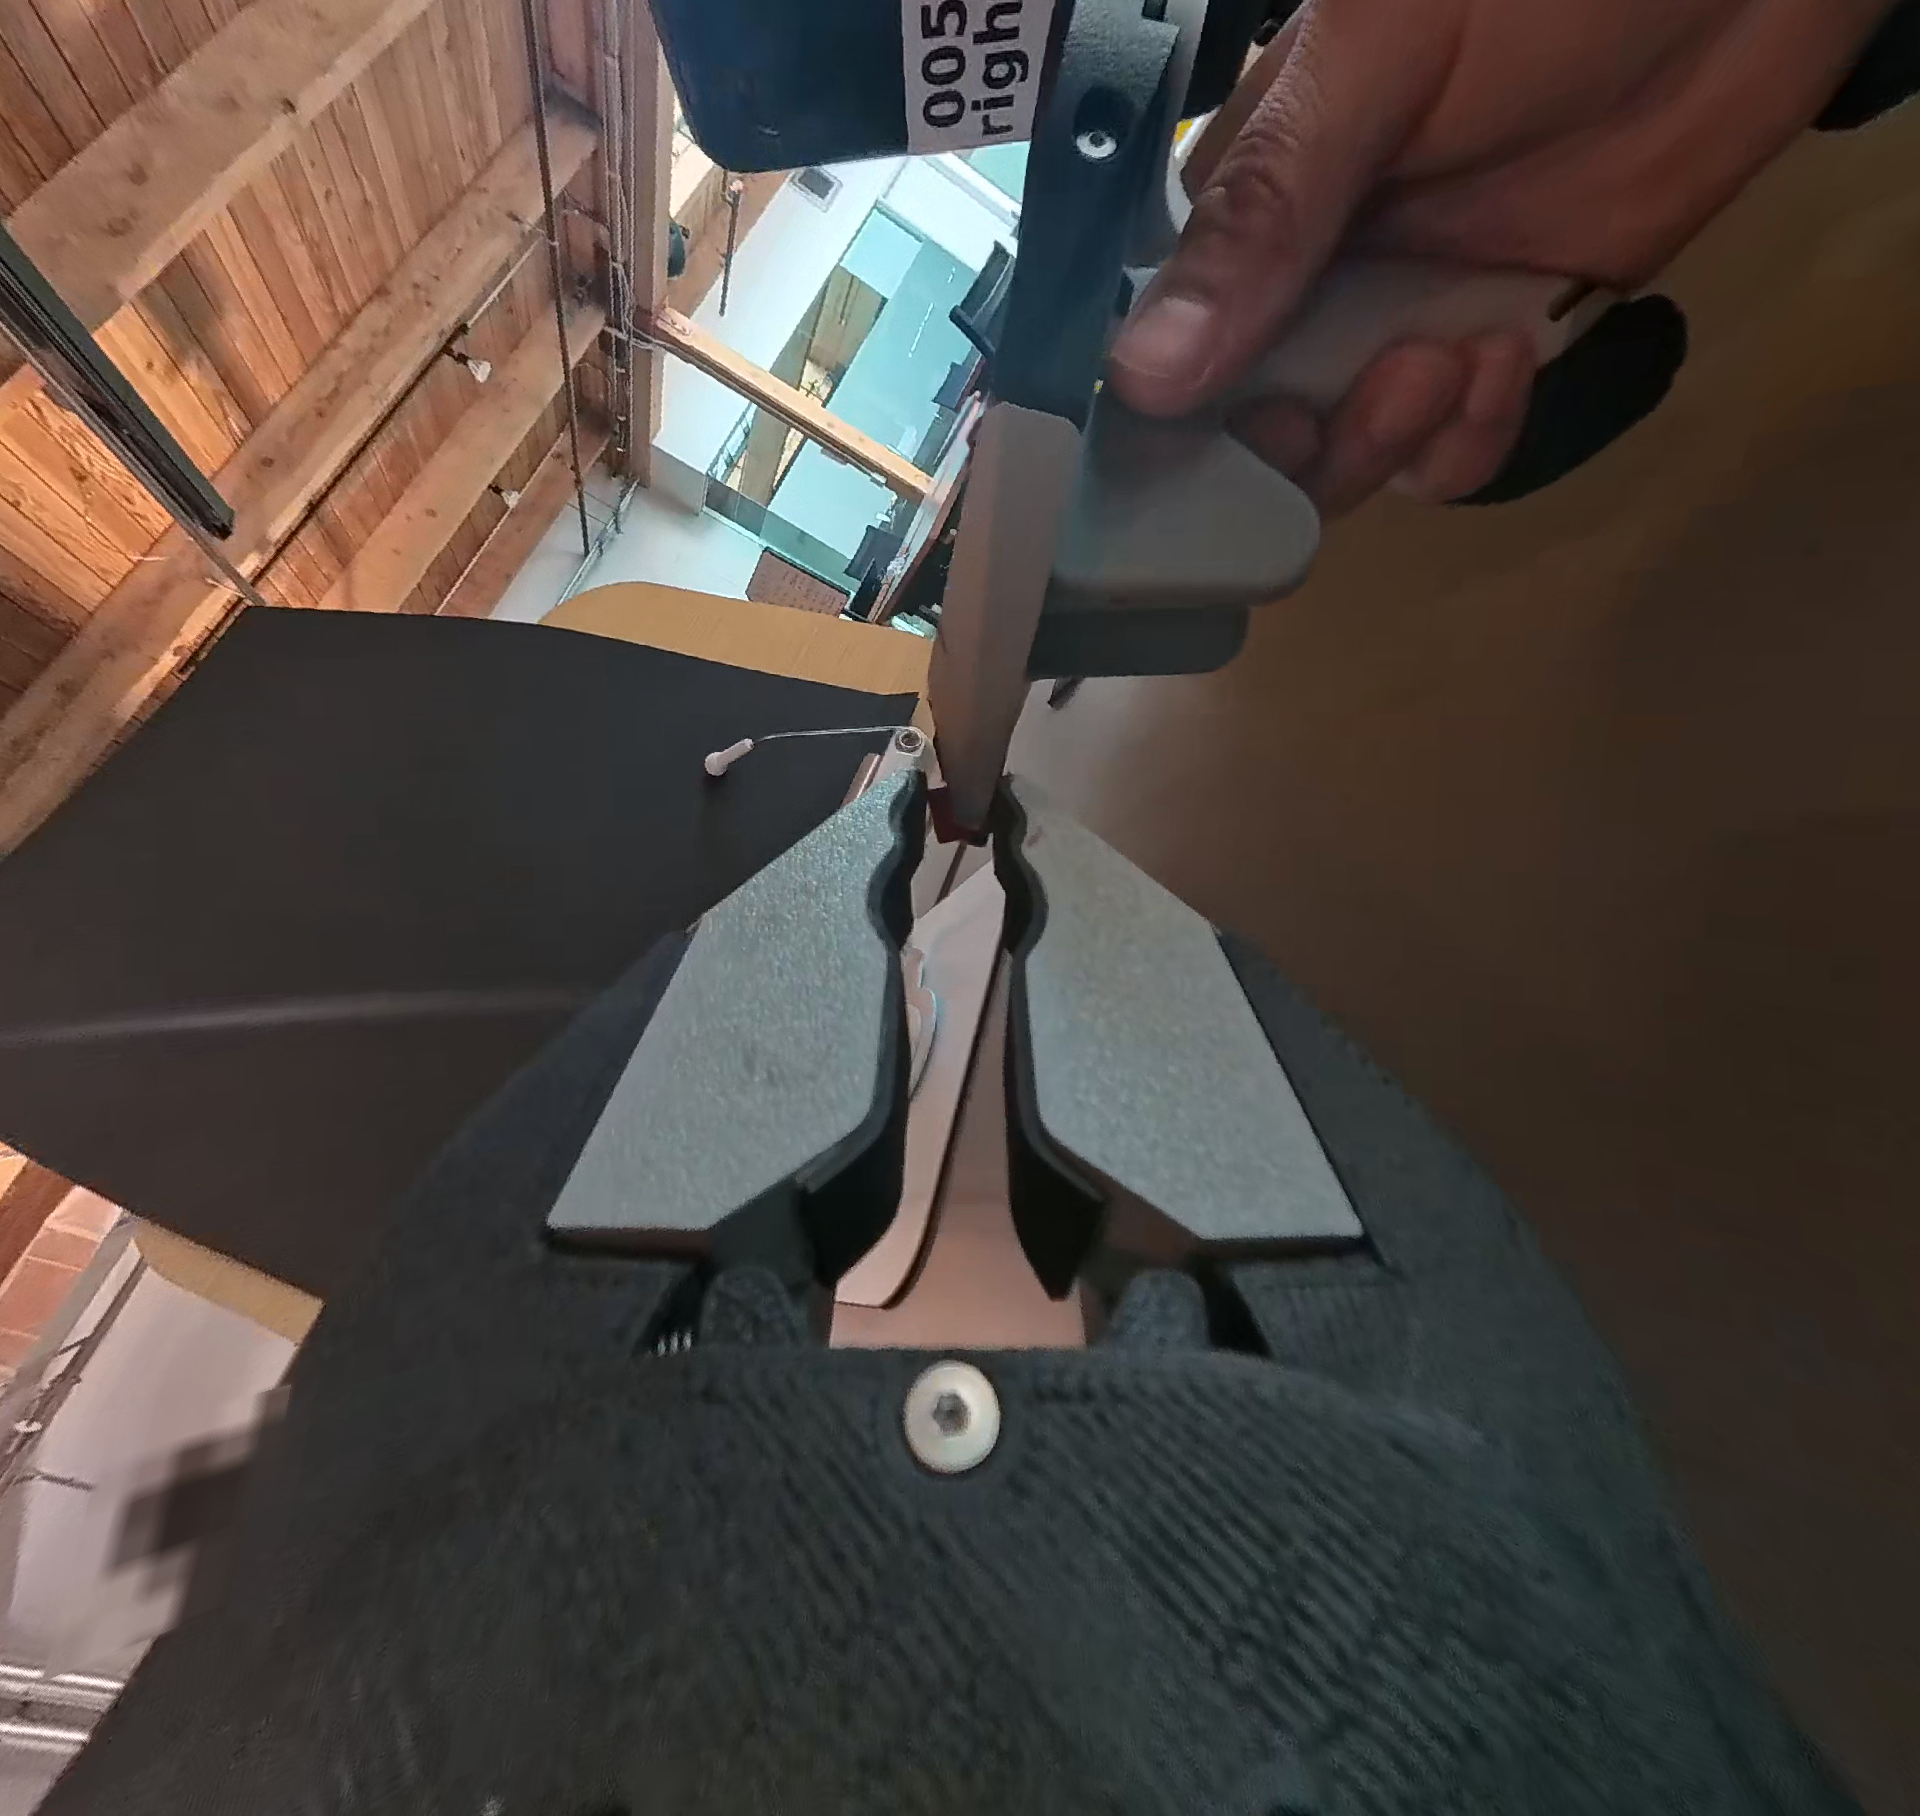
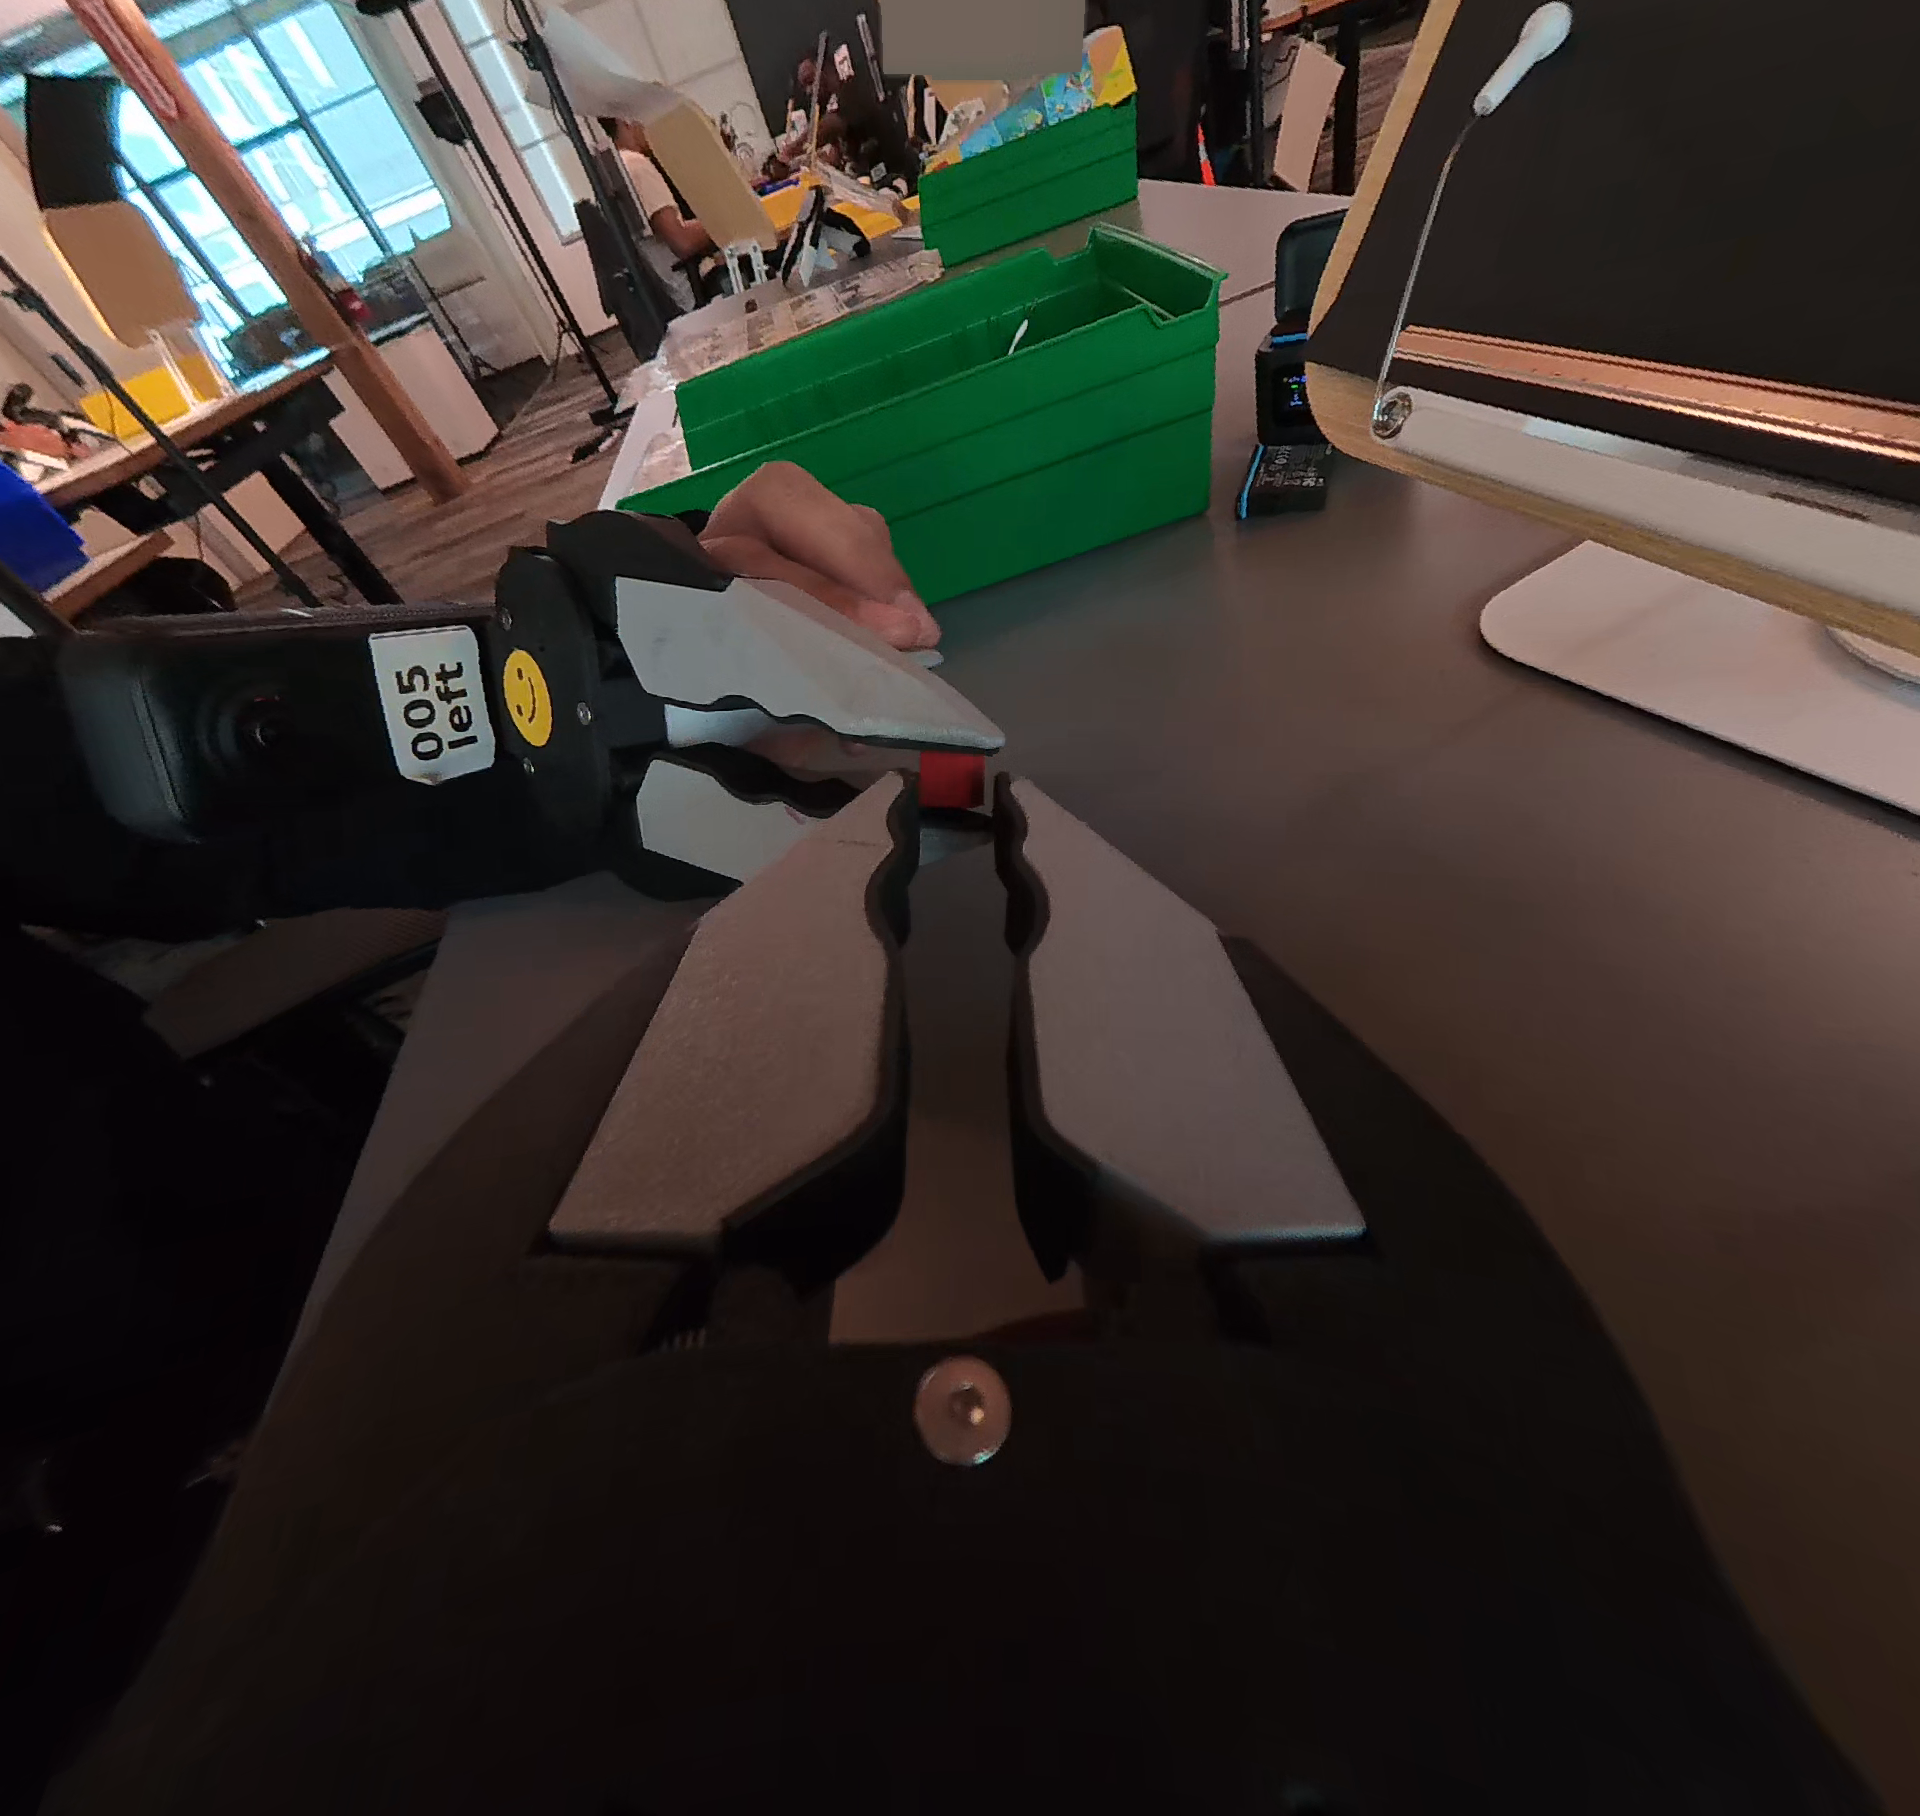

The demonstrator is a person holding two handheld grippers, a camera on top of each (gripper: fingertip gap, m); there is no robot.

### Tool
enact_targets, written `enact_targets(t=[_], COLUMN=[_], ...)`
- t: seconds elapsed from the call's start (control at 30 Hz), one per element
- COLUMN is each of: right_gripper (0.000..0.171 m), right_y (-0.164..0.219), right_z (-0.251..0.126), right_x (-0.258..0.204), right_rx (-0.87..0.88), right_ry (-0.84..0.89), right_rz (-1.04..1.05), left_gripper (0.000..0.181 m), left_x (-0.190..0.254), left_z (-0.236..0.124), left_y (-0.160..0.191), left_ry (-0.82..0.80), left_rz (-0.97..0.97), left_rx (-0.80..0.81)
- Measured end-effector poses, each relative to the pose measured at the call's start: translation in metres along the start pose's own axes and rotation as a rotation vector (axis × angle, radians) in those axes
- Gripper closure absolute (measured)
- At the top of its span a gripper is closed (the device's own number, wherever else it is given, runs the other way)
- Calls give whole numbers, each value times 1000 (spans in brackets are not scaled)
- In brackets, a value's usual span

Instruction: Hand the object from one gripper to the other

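A small red block (image 2: 951, 779) is held above the grey table (image 2: 1351, 831), where both grippers meet. In the right wrist view, my right gripper (image 2: 954, 802) has its fingertips closed on the block's two sides. My left gripper (image 2: 966, 758) comes in from the left and clamps the block from above and below. In the left wrist view, my left gripper (image 1: 961, 810) is closed on the red block (image 1: 951, 824). My right gripper (image 1: 971, 795) comes down from above, held by a hand (image 1: 1455, 208), with its tip on the same block.
Two long green bins (image 2: 935, 416) stand at the far side of the table. A dark monitor (image 2: 1662, 208) on a white stand (image 2: 1683, 665) is at the right, with a small black device (image 2: 1283, 436) beside it. People sit at tables in the background. The tips of both grippers are at nearly the same place.
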State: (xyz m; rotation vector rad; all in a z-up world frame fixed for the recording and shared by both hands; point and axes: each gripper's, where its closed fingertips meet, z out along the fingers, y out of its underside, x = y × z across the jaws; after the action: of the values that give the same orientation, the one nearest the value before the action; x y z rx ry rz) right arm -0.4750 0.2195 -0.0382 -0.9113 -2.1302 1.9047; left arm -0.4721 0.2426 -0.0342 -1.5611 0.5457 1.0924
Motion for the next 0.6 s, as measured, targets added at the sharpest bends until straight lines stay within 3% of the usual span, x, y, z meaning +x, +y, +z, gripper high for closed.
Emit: enact_targets(t=[0.27, 0.6], right_gripper=[150, 156], right_y=[2, 3], right_z=[0, -2], right_x=[-5, -2], right_rx=[-10, -14], right_ry=[-49, -57], right_rz=[22, 54], left_gripper=[172, 172], left_x=[1, 3], left_z=[-1, -2], left_y=[0, -3], left_ry=[1, 8], left_rz=[5, 22], left_rx=[1, 16])
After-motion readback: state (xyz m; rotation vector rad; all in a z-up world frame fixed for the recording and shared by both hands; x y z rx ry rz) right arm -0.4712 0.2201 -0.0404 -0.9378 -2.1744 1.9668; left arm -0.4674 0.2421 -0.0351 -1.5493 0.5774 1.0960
